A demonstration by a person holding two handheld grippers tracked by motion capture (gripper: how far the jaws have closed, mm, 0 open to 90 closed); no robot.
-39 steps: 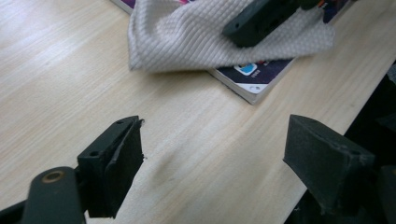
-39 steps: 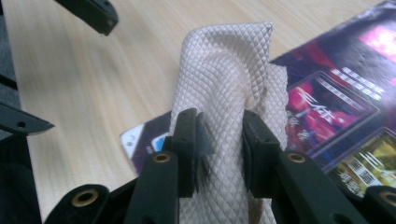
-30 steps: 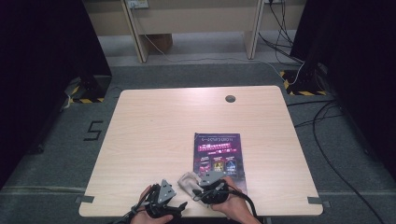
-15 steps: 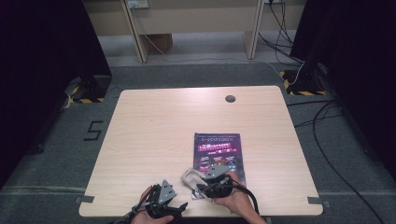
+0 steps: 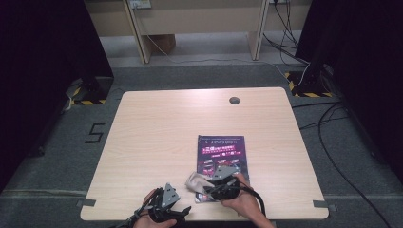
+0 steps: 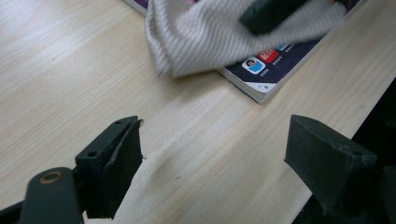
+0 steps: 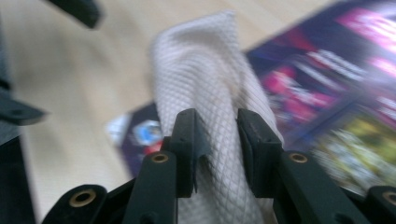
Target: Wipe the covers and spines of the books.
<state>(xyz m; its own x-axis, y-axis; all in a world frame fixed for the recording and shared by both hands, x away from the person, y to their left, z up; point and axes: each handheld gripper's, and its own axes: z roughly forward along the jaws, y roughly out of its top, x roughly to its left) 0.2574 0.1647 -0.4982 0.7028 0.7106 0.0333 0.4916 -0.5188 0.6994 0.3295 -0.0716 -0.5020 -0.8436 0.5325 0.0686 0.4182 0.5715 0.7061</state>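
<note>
The right gripper view shows the right tongs (image 7: 217, 144) pinching the cloth (image 7: 205, 88); left tongs (image 6: 233, 163) gape over bare table (image 6: 70, 70).

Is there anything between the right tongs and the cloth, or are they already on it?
Nothing visible is in between. In the right gripper view the right tongs have the pale cloth pinched between their jaws, draped over the near corner of the magazine. The left tongs stand open over bare table.

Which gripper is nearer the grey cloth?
Right. The right gripper has the grey cloth pinched between its jaws, over the magazine. The left gripper sits apart on bare table, jaws wide open.
</note>
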